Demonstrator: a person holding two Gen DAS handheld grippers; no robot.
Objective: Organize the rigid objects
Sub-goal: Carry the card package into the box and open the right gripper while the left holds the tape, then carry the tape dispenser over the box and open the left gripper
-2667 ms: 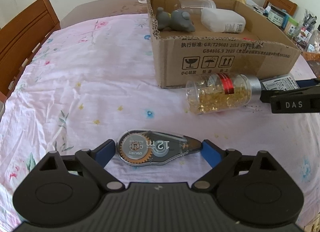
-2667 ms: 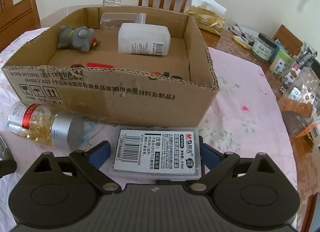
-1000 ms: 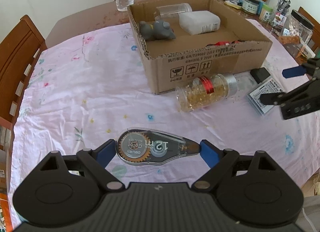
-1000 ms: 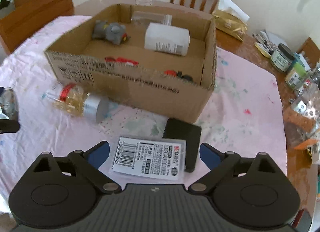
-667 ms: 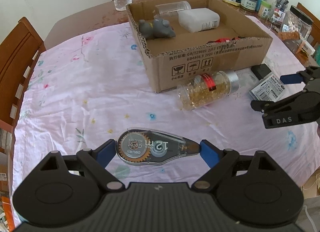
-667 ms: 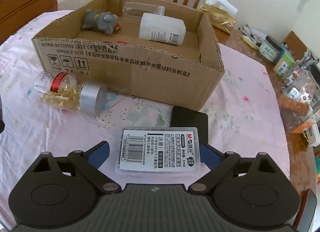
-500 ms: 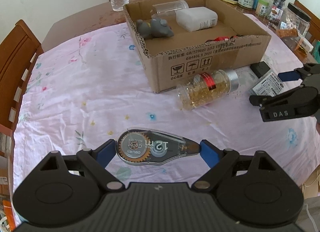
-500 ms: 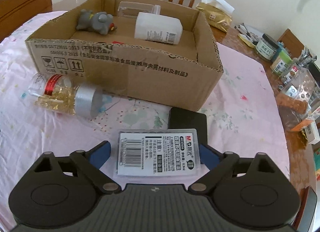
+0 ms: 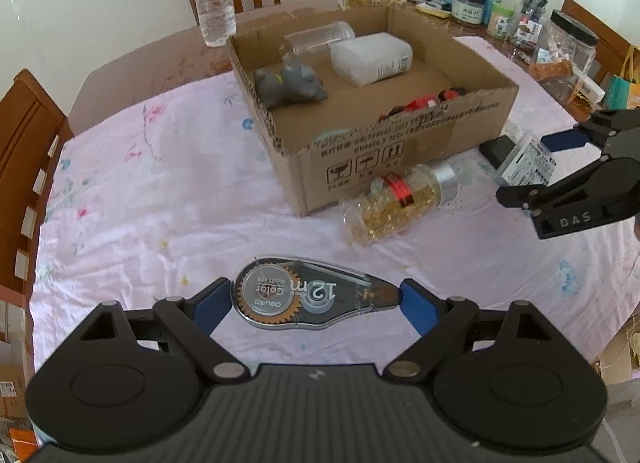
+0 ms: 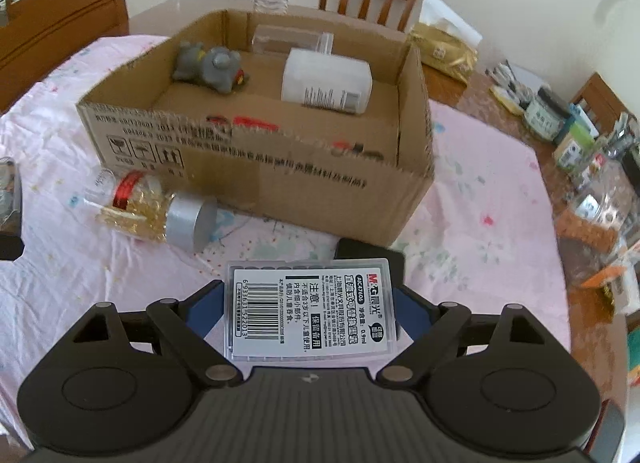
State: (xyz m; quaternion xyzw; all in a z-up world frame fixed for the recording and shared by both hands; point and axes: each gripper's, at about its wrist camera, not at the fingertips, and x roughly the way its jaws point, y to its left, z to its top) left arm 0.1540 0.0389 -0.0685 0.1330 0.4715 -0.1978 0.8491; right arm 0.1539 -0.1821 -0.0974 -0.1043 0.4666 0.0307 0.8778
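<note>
"12 m" and "deli Color" read mirrored on the correction tape [image 9: 310,295]. "DAS" is embossed on the right gripper [image 9: 570,219]. The clear plastic case [image 10: 310,313] bears an "M&G" label with barcode 6933631522013 and "0.9ml", and the cardboard box [image 9: 404,149] shows "GB/T29601" and handling symbols.

The right gripper [image 10: 310,309] clamped a clear plastic case [image 10: 310,309] with a barcode label between its blue pads. Beyond it stood the cardboard box [image 10: 280,167], holding a grey toy [image 10: 210,67] and a white bottle [image 10: 326,81]. A black block [image 10: 366,252] lay just before the box; a capsule jar [image 10: 154,209] lay on its side at the box's front left.
</note>
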